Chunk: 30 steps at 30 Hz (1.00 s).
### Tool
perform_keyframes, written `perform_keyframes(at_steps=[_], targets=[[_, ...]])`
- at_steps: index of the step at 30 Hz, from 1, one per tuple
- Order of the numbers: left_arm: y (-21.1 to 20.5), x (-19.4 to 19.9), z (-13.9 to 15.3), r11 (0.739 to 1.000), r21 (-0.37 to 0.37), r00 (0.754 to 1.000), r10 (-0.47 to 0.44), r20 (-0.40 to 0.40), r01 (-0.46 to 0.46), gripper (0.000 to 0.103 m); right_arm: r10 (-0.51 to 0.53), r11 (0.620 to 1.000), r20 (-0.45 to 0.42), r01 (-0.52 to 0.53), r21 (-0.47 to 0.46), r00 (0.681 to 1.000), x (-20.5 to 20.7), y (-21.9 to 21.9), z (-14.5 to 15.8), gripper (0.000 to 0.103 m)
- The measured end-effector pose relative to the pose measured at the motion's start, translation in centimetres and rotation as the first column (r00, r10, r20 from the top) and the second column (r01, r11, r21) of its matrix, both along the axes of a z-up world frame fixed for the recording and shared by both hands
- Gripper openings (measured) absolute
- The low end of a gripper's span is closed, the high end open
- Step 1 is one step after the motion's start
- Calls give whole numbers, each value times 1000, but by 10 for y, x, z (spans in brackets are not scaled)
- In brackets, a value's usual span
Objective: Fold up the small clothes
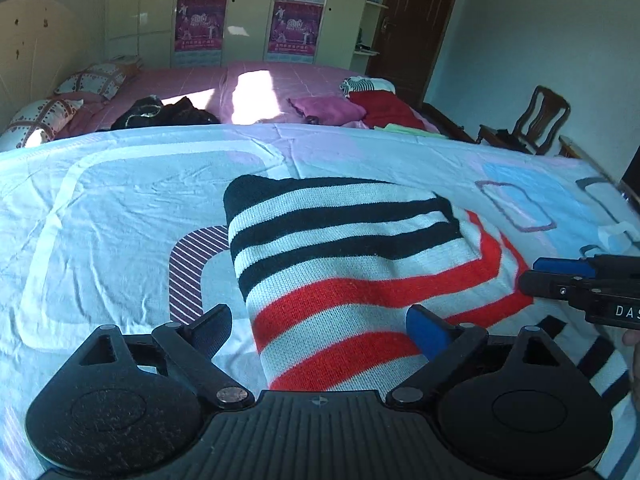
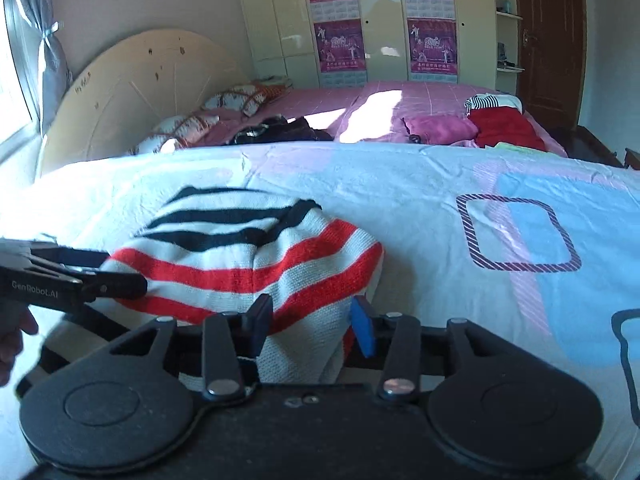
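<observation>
Fingers [image 1: 428,334] of both grippers spread apart over the folded striped sweater [image 1: 348,264] on the bed [image 1: 120,208], releasing; next, another fold or smoothing.

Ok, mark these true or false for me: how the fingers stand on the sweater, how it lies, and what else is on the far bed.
1. The left gripper has its fingers wide apart, the striped sweater lying between them unpressed. True.
2. The striped sweater is spread out flat, sleeves open. False: it lies folded into a compact bundle on the light blue bedsheet.
3. The right gripper is clamped shut on the sweater's edge. False: its fingers stand apart, with the fabric between them but not pinched.
4. A red garment lies beside a magenta garment on the pink bed behind. True.
5. The sweater carries green stripes. False: its stripes are red and black on white.
</observation>
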<state>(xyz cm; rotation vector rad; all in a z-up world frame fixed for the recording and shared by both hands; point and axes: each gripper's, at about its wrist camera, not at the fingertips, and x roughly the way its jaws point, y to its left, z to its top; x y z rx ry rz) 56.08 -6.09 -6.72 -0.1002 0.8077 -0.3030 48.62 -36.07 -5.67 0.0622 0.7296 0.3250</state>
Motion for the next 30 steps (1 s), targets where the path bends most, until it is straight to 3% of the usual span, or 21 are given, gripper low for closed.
perform_keyframes(at_steps=[2, 4, 7, 9, 10, 16, 21, 27, 29, 30], targets=[[15, -11, 0, 996, -84, 1000, -3, -12, 2, 93, -29, 991, -33, 33, 130, 999, -11, -27, 5, 49], [32, -17, -6, 980, -201, 999, -12, -48, 2, 93, -48, 962, -98, 72, 265, 994, -17, -57, 0, 62], [56, -19, -26, 922, -385, 990, -28, -141, -29, 93, 1, 880, -254, 120, 461, 967, -14, -90, -22, 66], [62, -17, -39, 890, -454, 979, -56, -198, -42, 93, 55, 824, -321, 138, 549, 946, -11, -100, -38, 66], [62, -15, -47, 877, -478, 971, -71, -226, -47, 93, 76, 815, -335, 135, 563, 939, -10, -99, -44, 67], [57, -7, -57, 846, -532, 971, -90, -221, -43, 93, 164, 783, -361, 102, 613, 918, 13, -86, -65, 68], [38, 7, -49, 879, -477, 971, -117, -208, 4, 87, 217, 787, -338, 40, 615, 916, 34, -70, -66, 65], [36, 17, -54, 862, -507, 975, -113, -191, 1, 87, 253, 797, -324, -7, 604, 912, 46, -64, -66, 61], [29, 17, -51, 885, -465, 977, -113, -181, 16, 84, 251, 812, -321, -18, 583, 913, 46, -61, -63, 61], [25, 16, -49, 904, -428, 979, -108, -171, 25, 76, 243, 824, -314, -25, 566, 918, 45, -58, -62, 58]])
